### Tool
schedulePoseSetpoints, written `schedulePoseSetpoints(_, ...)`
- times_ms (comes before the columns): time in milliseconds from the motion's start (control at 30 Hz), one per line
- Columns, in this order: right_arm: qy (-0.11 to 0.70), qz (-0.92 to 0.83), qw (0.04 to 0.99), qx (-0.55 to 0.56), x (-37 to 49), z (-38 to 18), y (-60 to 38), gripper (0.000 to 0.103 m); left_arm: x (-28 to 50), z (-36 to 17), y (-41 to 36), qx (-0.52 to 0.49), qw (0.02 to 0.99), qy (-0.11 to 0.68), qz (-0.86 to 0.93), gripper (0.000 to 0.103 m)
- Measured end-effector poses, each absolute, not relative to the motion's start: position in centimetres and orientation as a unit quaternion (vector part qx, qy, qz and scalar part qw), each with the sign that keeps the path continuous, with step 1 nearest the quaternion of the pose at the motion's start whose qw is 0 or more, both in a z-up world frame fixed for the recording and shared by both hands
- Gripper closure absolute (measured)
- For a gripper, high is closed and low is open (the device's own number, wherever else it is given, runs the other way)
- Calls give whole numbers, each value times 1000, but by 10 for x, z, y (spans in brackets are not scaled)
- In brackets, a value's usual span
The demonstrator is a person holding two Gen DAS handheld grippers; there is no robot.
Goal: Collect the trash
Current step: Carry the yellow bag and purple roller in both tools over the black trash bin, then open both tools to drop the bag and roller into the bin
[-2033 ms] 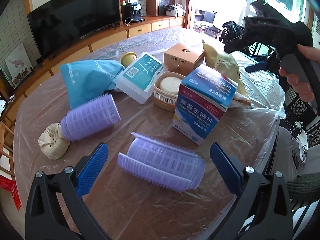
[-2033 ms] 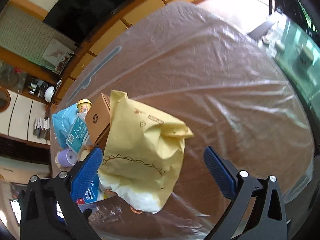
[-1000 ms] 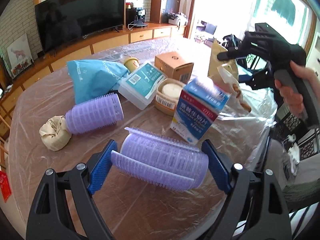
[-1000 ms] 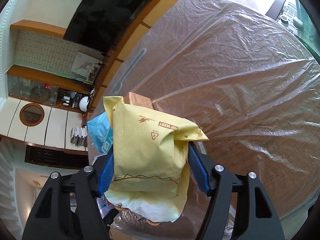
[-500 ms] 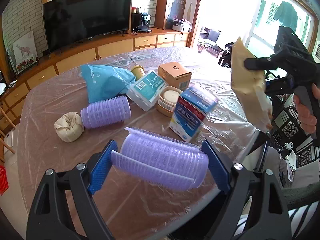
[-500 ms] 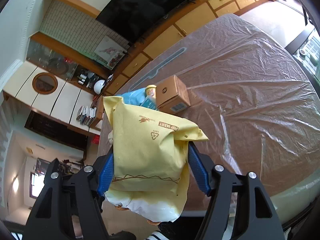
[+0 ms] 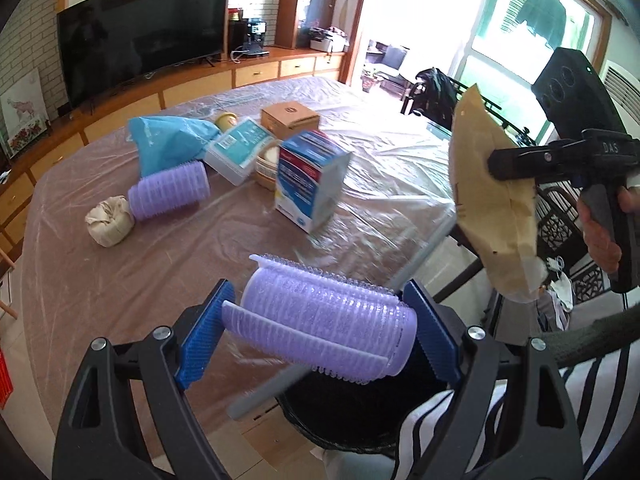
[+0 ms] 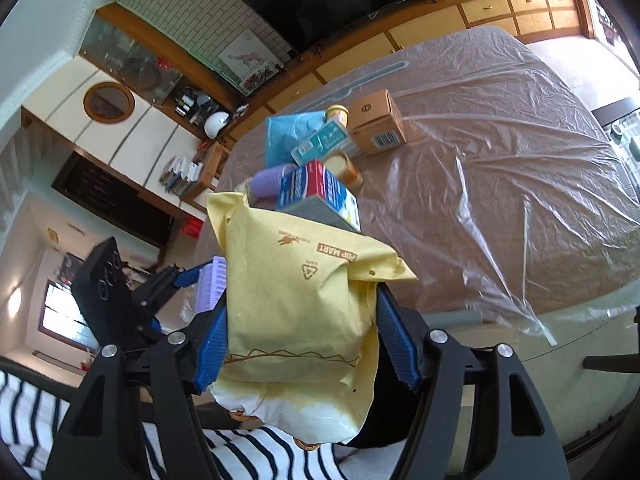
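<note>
My left gripper (image 7: 320,324) is shut on a purple hair roller (image 7: 324,320), held over the table's near edge above a black bin (image 7: 360,420). My right gripper (image 8: 300,340) is shut on a yellow paper bag (image 8: 296,308), held off the table's edge; the bag also shows in the left wrist view (image 7: 492,200). A second purple roller (image 7: 170,190), a crumpled paper ball (image 7: 110,220), a blue bag (image 7: 168,144) and a blue-and-white medicine box (image 7: 308,184) lie on the table.
The table (image 7: 120,280) is covered with clear plastic film. A brown carton (image 7: 290,116), a teal-labelled box (image 7: 240,148) and a round tub (image 7: 268,166) sit behind the medicine box. A cabinet with a TV (image 7: 140,36) stands beyond. Striped clothing (image 8: 240,456) is below.
Both grippers pulled back from the table with their loads. The roller now hangs over the bin at the table's edge, and the yellow bag has swung out past the edge.
</note>
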State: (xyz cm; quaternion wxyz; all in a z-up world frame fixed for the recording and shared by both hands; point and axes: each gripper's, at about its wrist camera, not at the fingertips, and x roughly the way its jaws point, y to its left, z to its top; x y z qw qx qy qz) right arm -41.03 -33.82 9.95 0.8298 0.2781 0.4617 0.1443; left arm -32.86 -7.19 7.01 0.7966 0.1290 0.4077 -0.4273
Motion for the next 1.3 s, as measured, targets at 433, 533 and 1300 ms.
schedulePoseSetpoints(433,507,147,828,191,-440,59,-294,37,-374,39,-81,150,764,440,-448,16)
schedulePoseSetpoints(533,524,147,820,179,-443,41,-286,37,-378,24,-81,149,758,455,-443,16)
schedulePoseSetpoints(1300,542,106,832,59,-437,-28,-249,37,-381,-43,-86,172,766,486,-384,16)
